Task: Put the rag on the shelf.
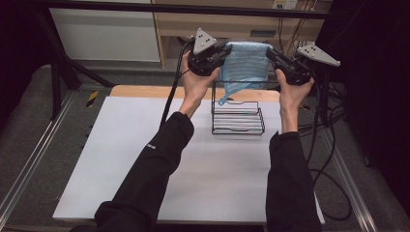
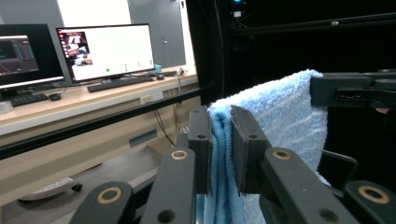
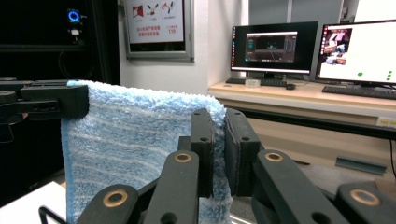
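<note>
Blue towel [image 1: 245, 62] hangs above the wire rack [image 1: 238, 117], stretched between the left gripper [image 1: 223, 54] and right gripper [image 1: 271, 54], each clamped on a top corner.

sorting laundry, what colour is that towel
Light blue towel with faint paler stripes, clearest in the right gripper view.

No legible text: the wall poster's [image 3: 158, 29] print and the monitors' [image 2: 106, 50] screens too small.

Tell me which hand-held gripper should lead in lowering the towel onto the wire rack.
Probably left: the left hand-held gripper holds the blue towel over the wire rack; the right hand-held gripper hangs past its right edge.
</note>
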A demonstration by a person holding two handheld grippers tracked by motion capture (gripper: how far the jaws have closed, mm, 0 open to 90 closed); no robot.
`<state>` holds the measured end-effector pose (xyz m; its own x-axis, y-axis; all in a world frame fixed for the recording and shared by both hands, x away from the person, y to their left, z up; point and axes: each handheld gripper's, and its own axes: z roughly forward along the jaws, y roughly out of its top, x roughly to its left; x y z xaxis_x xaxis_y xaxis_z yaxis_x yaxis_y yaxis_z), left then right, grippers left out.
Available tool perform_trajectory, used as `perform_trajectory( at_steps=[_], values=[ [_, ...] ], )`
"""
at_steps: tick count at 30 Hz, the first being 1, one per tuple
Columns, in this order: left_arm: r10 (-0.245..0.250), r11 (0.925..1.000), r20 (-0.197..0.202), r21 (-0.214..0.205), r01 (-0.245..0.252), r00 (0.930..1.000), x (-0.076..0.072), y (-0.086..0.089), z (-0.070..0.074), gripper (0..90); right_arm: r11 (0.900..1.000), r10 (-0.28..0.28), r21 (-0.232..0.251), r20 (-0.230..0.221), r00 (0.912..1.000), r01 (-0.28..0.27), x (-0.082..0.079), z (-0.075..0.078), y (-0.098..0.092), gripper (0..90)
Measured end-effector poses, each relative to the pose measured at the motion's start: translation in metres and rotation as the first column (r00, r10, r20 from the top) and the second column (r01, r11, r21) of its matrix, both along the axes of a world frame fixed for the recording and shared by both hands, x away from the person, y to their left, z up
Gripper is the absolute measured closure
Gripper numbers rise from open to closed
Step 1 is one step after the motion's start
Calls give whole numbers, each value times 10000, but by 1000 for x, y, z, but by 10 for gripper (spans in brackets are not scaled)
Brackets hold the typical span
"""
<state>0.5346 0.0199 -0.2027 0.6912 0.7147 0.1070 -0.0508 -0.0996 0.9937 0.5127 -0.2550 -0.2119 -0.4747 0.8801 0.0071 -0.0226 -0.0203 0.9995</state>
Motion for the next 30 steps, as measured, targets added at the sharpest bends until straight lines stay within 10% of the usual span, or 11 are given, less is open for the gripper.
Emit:
perform_trajectory(
  at_steps=[30],
  values=[
    [-1040, 9936, -1079, 334, 1081, 9887, -29, 11, -23, 783, 9975, 502, -464, -698, 9963, -535, -39, -14, -3, 828]
  ],
)
